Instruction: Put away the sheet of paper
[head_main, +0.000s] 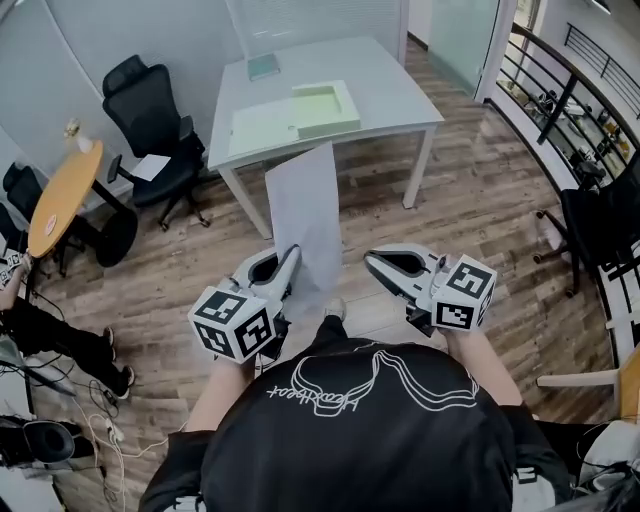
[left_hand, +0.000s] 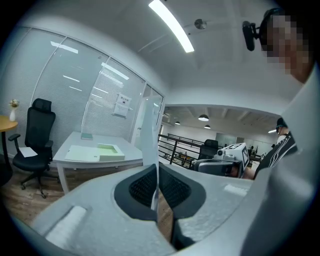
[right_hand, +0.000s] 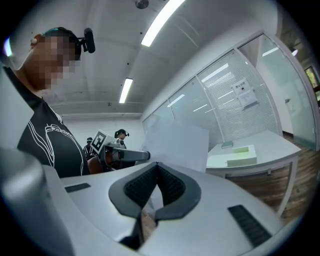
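Observation:
A white sheet of paper (head_main: 305, 215) hangs upright in front of me, its lower edge pinched by my left gripper (head_main: 291, 260), which is shut on it. In the left gripper view the paper (left_hand: 148, 142) stands edge-on between the dark pads, rising from the left gripper (left_hand: 156, 169). My right gripper (head_main: 373, 262) is level beside the paper, to its right and apart from it, shut with nothing in it. In the right gripper view the right gripper (right_hand: 156, 165) has its pads together, and the paper (right_hand: 177, 142) shows flat beyond, with the left gripper (right_hand: 125, 155) holding it.
A grey table (head_main: 400, 90) stands ahead with a pale green open box (head_main: 325, 108), a flat pale sheet (head_main: 262, 127) beside it and a small green book (head_main: 264, 67). Black office chairs (head_main: 150, 120) and a round wooden table (head_main: 62, 195) stand left. A railing (head_main: 570, 110) runs right.

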